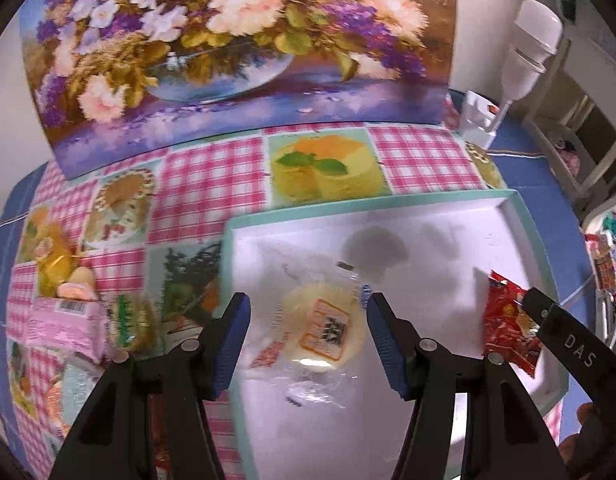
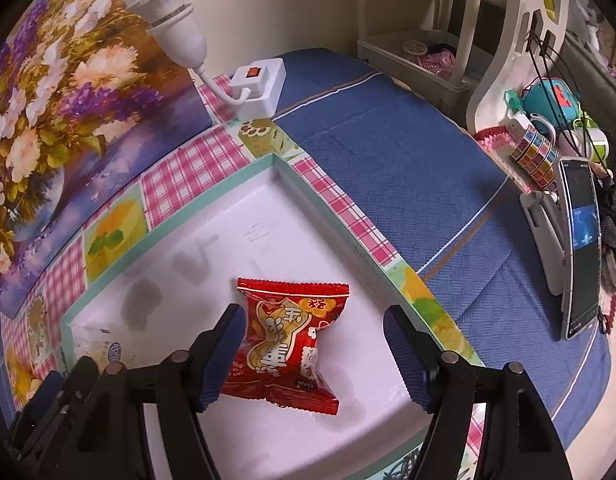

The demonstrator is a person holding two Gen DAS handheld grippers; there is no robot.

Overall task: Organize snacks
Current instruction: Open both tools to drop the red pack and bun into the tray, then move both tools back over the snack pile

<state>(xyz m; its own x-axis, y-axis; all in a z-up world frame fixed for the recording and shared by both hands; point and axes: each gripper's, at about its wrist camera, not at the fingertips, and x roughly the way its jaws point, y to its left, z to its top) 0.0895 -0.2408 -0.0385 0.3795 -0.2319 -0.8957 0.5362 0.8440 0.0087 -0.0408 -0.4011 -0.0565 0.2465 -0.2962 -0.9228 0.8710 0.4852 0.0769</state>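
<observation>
A white tray [image 1: 448, 232] with a teal rim lies on the chequered cloth. On its floor rests a round pale cake in a clear wrapper [image 1: 324, 328]. My left gripper [image 1: 308, 300] stands open around it, the right pad close to the wrapper's edge, the left pad apart. Further right in the tray lies a red snack packet [image 2: 287, 344]. My right gripper [image 2: 314, 312] is open over it, left pad near the packet, right pad well clear. The left wrist view also shows the red packet [image 1: 508, 328] with a right gripper finger [image 1: 556, 320] over it.
Left of the tray, a pink packet [image 1: 63, 320], a green-wrapped snack [image 1: 127, 320] and a yellow packet [image 1: 55, 264] lie on the cloth. A flower painting [image 1: 235, 52] stands behind. A white lamp [image 2: 167, 8], switch box [image 2: 259, 84] and phone on a stand [image 2: 580, 248] are to the right.
</observation>
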